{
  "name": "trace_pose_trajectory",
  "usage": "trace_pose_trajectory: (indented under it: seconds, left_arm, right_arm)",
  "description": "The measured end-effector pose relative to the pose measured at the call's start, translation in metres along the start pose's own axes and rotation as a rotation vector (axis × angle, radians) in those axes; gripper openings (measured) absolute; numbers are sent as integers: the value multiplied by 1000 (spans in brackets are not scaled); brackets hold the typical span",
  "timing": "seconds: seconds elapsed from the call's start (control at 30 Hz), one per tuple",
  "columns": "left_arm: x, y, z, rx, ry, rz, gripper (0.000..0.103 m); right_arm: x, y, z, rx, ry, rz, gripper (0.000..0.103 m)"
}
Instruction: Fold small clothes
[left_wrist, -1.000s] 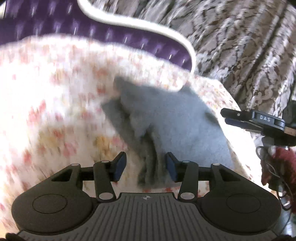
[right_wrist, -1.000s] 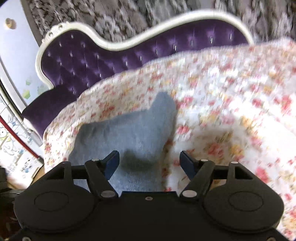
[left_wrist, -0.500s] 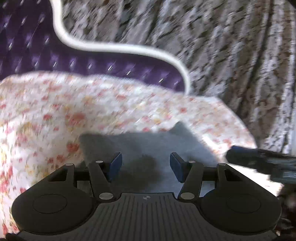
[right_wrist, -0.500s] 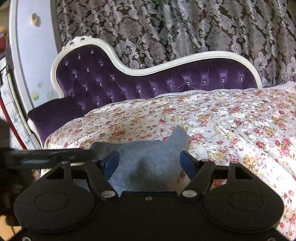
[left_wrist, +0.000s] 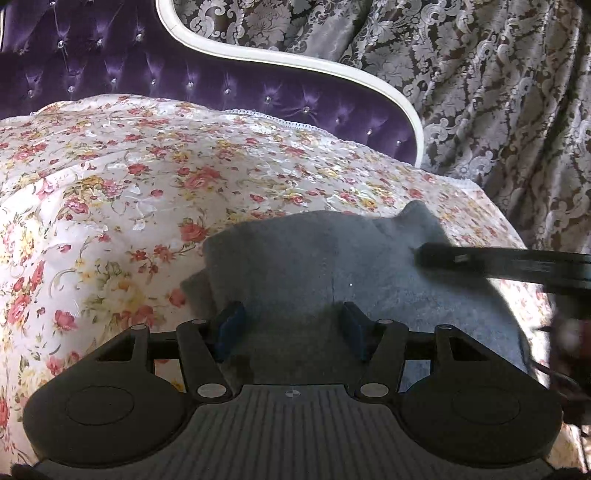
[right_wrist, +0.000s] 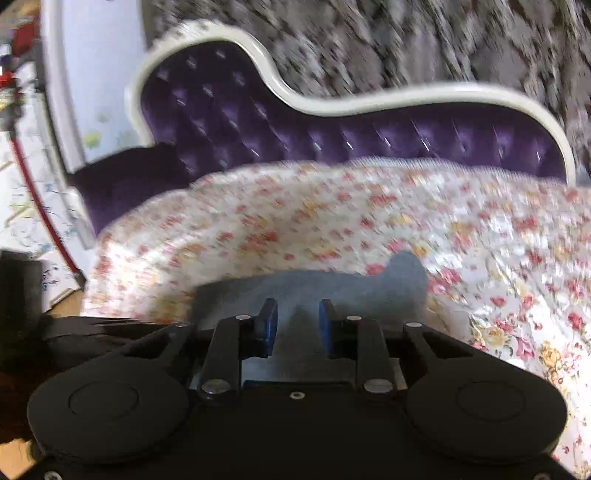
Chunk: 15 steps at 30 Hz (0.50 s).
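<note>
A small grey garment (left_wrist: 332, 266) lies folded and fairly flat on the floral bedspread (left_wrist: 147, 177). It also shows in the right wrist view (right_wrist: 332, 284), which is blurred. My left gripper (left_wrist: 291, 325) is open and empty, just above the garment's near edge. My right gripper (right_wrist: 297, 325) has its jaws partly drawn in with a gap between them, holding nothing, low over the garment. The right gripper's finger reaches in from the right of the left wrist view (left_wrist: 498, 260), over the garment's far right part.
A purple tufted headboard with a white frame (left_wrist: 258, 85) stands behind the bedspread. A patterned curtain (left_wrist: 498, 92) hangs at the back. The bed's right edge (left_wrist: 509, 236) drops off near the garment. A wall and papers (right_wrist: 29, 184) are at the left.
The garment now lies flat after being bunched between my left fingers. My right jaws have narrowed. Both grippers have tilted to look across the bed.
</note>
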<state>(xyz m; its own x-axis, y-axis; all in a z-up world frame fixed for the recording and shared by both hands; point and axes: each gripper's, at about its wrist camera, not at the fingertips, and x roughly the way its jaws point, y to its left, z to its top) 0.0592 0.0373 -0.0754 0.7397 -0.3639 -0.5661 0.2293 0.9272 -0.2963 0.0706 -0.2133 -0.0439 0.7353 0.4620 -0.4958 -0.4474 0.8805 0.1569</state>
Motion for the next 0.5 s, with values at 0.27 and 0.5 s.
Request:
trace_pose_trajectory:
  seconds: [0.27,0.5]
  left_arm:
    - [4,-5,1,20,6,21,58]
    - [4,-9,2,26,11,42,60]
  right_arm:
    - [49,-58,-13,158,78,-70,16]
    - [35,-38,-1,48,46,-119,45]
